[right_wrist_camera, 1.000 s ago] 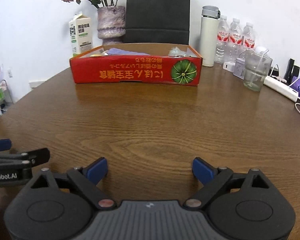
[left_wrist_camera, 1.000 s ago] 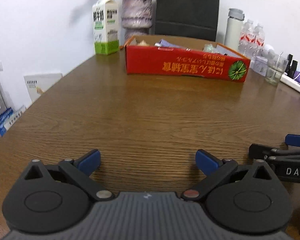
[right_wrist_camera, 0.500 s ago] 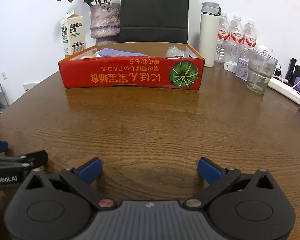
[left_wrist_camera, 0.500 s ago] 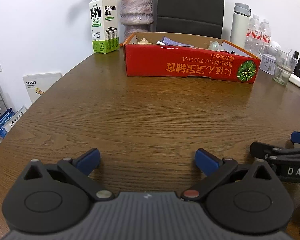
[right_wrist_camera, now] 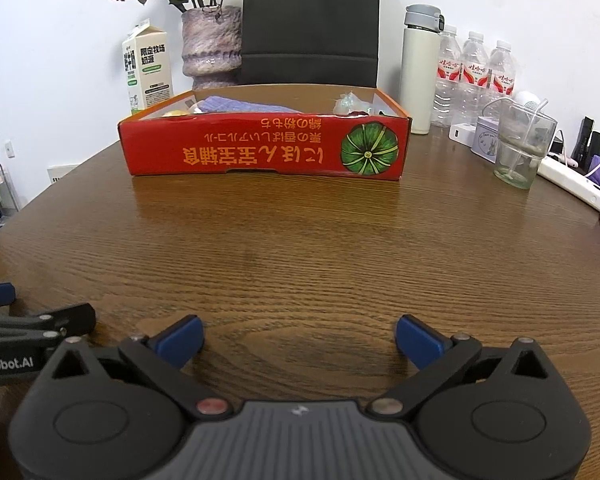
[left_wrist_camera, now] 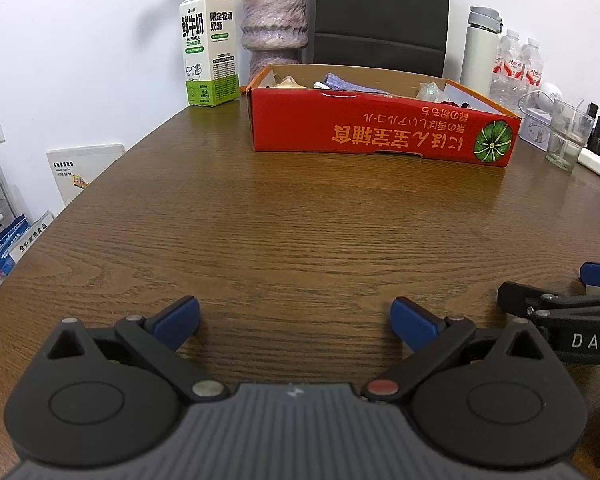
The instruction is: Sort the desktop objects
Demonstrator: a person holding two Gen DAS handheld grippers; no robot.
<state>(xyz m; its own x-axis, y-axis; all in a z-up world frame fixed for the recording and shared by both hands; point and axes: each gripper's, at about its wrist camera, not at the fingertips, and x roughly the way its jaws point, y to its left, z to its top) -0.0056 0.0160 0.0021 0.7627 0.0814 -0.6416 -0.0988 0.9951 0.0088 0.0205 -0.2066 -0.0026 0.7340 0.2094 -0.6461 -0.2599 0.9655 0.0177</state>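
Both claws, the left claw (left_wrist_camera: 295,316) and the right claw (right_wrist_camera: 299,336), are wide and hold nothing. The red box (right_wrist_camera: 265,148) sits near the counter's (right_wrist_camera: 300,248) far edge with small things inside. Go forward slowly, stay level, and aim over the box's near wall.

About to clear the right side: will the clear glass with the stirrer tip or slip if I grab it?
The glass looks smooth, so probably slippery and fragile. Its loose stirrer leans on the rim and may rattle or fall out if tilted.
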